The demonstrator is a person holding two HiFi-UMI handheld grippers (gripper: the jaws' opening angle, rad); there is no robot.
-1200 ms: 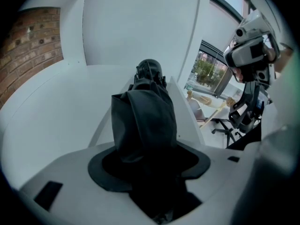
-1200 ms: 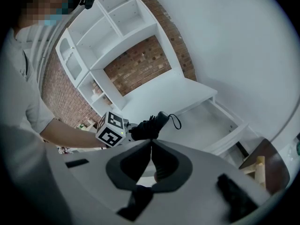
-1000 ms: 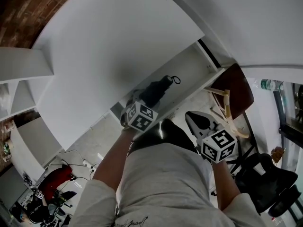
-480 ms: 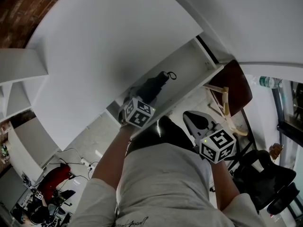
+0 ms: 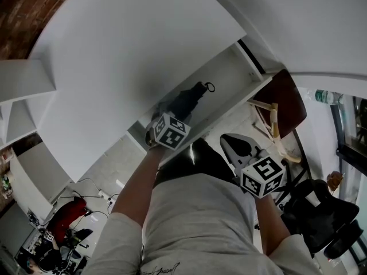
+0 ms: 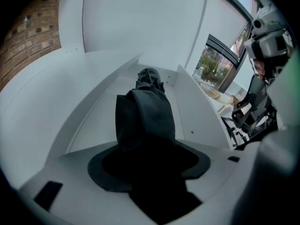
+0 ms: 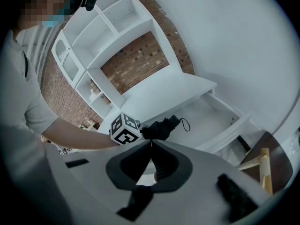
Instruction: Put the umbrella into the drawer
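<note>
A folded black umbrella [image 5: 186, 103] lies lengthwise in the open white drawer [image 5: 232, 76], its strap loop toward the far end. My left gripper [image 5: 170, 128] is at its near end, shut on it. In the left gripper view the umbrella [image 6: 145, 116] runs straight out from between the jaws of my left gripper [image 6: 147, 146] along the drawer [image 6: 187, 111]. My right gripper [image 5: 236, 145] hangs in front of the drawer to the right, holding nothing. In the right gripper view the tips of my right gripper [image 7: 150, 142] meet, and the umbrella [image 7: 161, 128] and drawer [image 7: 211, 116] lie beyond.
The drawer sits under a white desk top [image 5: 132, 56]. A wooden chair [image 5: 281, 116] stands right of the drawer, and a black office chair [image 5: 321, 216] lower right. White wall shelves [image 7: 98, 27] and a brick wall [image 7: 136, 62] are to the left.
My left gripper has sunk a little toward the drawer with the umbrella still in it. The right gripper has stayed in place.
</note>
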